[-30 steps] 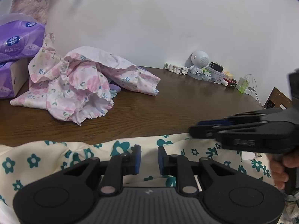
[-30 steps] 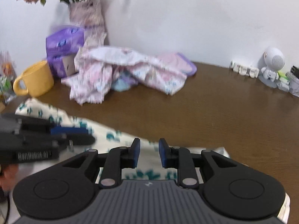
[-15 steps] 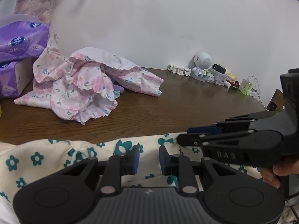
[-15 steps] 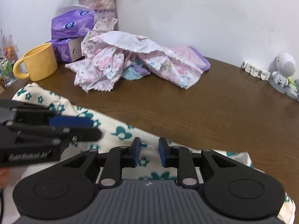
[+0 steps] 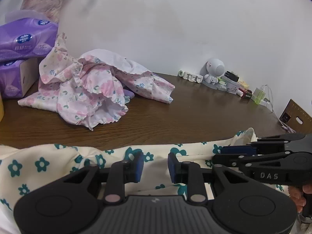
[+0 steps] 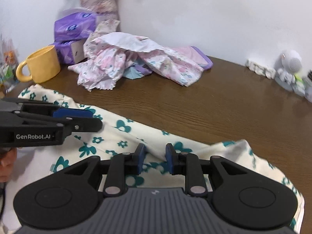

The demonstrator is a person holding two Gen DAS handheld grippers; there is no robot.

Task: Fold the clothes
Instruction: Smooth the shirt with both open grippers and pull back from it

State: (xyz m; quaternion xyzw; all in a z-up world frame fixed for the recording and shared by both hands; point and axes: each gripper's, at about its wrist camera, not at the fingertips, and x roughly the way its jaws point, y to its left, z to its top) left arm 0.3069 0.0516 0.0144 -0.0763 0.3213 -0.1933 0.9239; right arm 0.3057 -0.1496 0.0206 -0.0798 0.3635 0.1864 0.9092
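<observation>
A cream garment with teal flowers point(image 5: 58, 161) point(image 6: 120, 128) lies stretched along the near edge of the brown table point(image 5: 195, 113). My left gripper point(image 5: 156, 165) sits low over its left part, pads close together with fabric pinched between them. My right gripper point(image 6: 155, 158) holds a raised ridge of the same cloth near its right end, pads equally close. Each gripper shows in the other's view: the right gripper point(image 5: 217, 154) at the right, the left gripper point(image 6: 96, 120) at the left. A crumpled pink floral pile point(image 5: 89, 95) point(image 6: 126, 62) lies at the back.
Purple tissue packs point(image 6: 74, 27), a yellow mug point(image 6: 42, 66) and a vase point(image 6: 99, 0) stand at the back left. A white robot figure point(image 5: 214, 72) and small items line the back right. Bare brown wood separates the two garments. A hand point(image 5: 298, 195) grips the right handle.
The right gripper has drawn away to the right of the left one, and the cream cloth now lies more stretched between them. Pad spacing looks unchanged on both.
</observation>
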